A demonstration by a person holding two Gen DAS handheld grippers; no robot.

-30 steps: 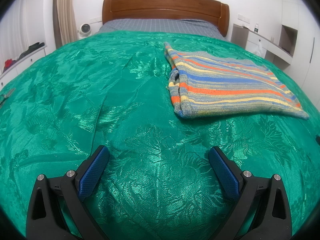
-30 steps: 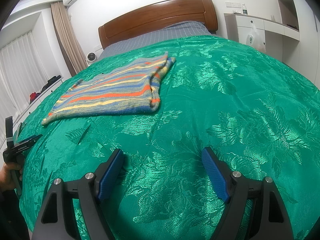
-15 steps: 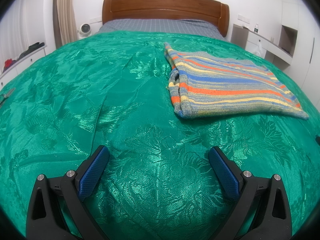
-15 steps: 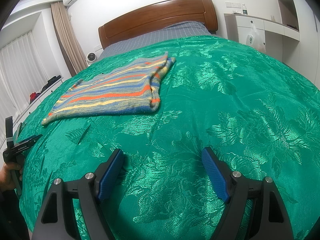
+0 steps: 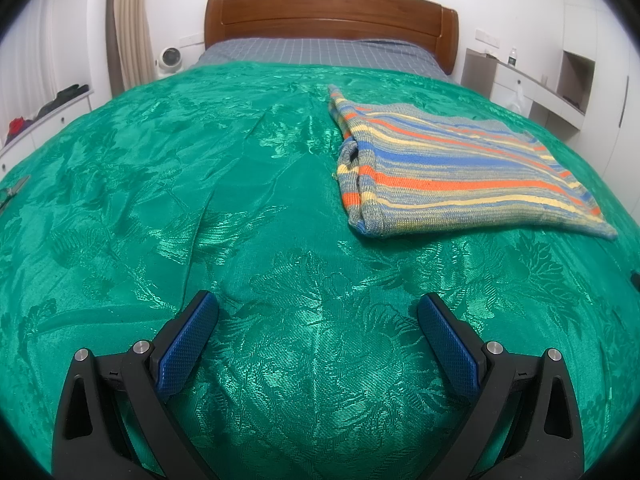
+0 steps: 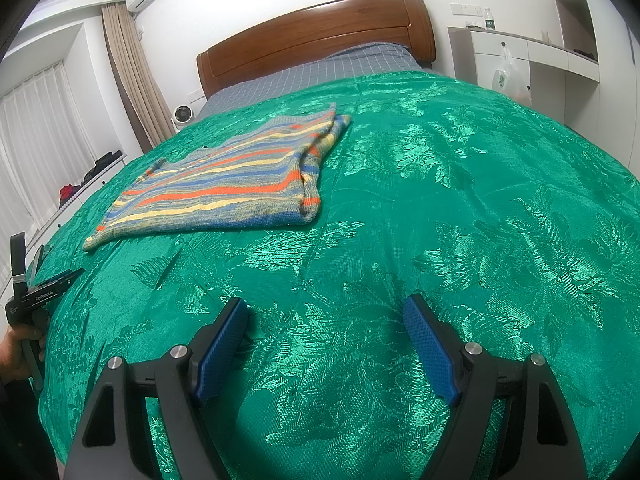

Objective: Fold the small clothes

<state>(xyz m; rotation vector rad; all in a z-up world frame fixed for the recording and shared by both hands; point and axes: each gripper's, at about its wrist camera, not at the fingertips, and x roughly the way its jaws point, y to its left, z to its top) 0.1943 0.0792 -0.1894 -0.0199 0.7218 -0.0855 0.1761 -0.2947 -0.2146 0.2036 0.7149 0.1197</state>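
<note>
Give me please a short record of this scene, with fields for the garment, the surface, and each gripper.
garment: striped knit top, lying flat, already folded along one side
surface: green bedspread, wrinkled
left gripper: open, holding nothing, above the bedspread, apart from the garment
right gripper: open, holding nothing, above the bedspread, apart from the garment
background: wooden headboard, small white fan
</note>
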